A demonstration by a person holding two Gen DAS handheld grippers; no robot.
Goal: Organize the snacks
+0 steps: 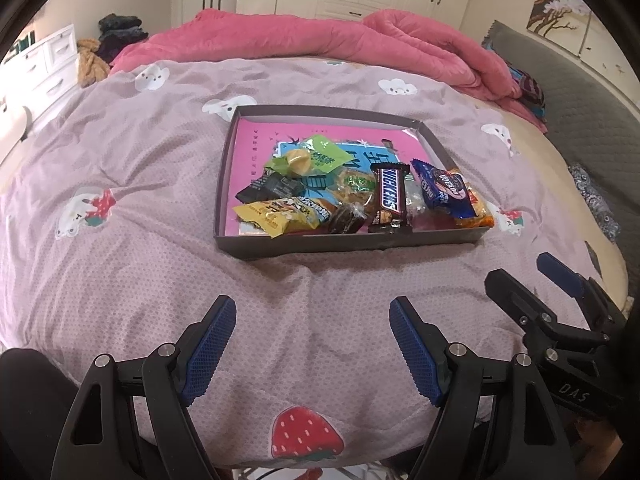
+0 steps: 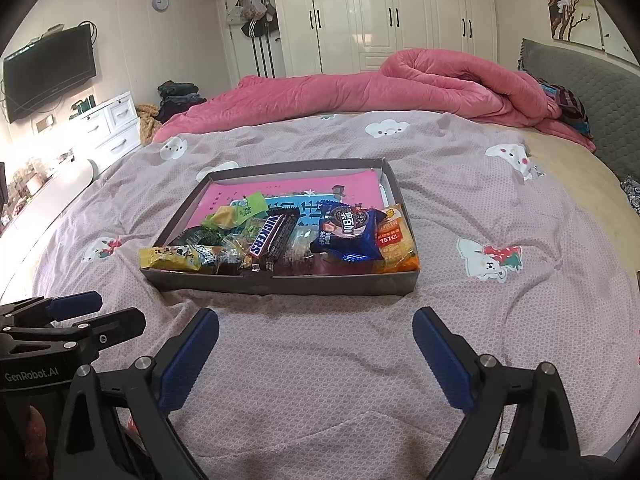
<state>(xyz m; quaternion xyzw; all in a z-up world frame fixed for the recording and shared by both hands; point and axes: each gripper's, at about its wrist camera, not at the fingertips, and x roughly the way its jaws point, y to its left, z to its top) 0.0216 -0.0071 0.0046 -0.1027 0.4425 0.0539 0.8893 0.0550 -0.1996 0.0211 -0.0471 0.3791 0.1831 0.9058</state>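
Quilted mauve bedspread [image 1: 160, 200], shallow rectangular cardboard box [image 1: 344, 245], crinkly wrappers

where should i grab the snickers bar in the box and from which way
Probably pinch the Snickers bar across its narrow width, near the middle, coming from above. It lies fairly flat on top of the other snacks in the box, long axis running front to back, so its long edges are the exposed ones. The open right gripper looks wide enough to straddle it.

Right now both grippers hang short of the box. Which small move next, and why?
Probably ease the right gripper forward over the box rim toward the Snickers bar: it lies on top of the pile, both grippers are open and empty.
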